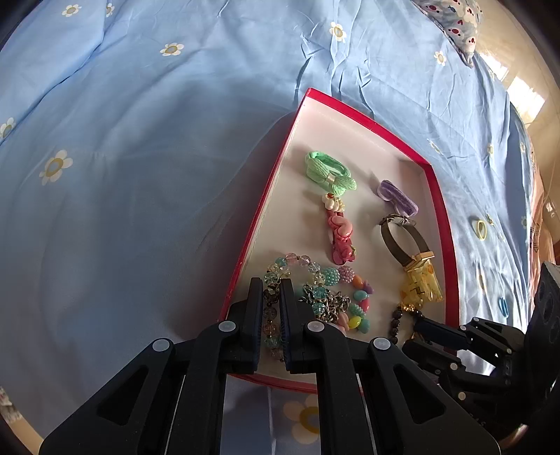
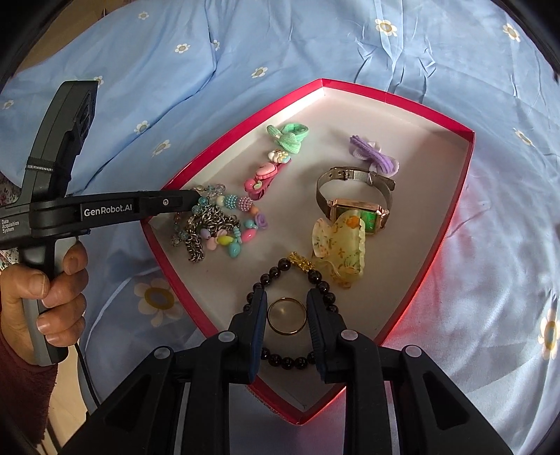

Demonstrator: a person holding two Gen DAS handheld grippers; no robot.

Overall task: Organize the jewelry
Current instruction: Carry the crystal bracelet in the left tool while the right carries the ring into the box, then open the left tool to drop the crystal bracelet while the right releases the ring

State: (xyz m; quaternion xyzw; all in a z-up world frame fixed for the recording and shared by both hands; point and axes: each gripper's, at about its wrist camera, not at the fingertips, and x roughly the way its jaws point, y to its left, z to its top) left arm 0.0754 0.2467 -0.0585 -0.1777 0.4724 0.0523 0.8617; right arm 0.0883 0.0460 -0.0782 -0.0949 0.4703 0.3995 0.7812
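A red box (image 1: 441, 196) (image 2: 469, 154) with a white floor lies on the blue bed sheet and holds jewelry. My left gripper (image 1: 271, 285) (image 2: 196, 201) is shut on a clear-bead bracelet (image 1: 270, 316) in the box's near left corner, beside a metal chain (image 2: 206, 224) and coloured beads (image 2: 232, 241). My right gripper (image 2: 286, 297) (image 1: 420, 323) grips a gold ring (image 2: 286, 315) between its pads, over a black-bead bracelet (image 2: 280, 273). A yellow claw clip (image 2: 341, 248), a watch (image 2: 355, 206), a pink clip (image 2: 262, 176), a green tie (image 2: 288, 138) and a purple bow (image 2: 374, 155) lie further in.
Small rings (image 1: 481, 229) lie on the sheet right of the box in the left wrist view. A patterned pillow (image 1: 455, 21) is at the far right. A person's hand (image 2: 45, 290) holds the left gripper's handle.
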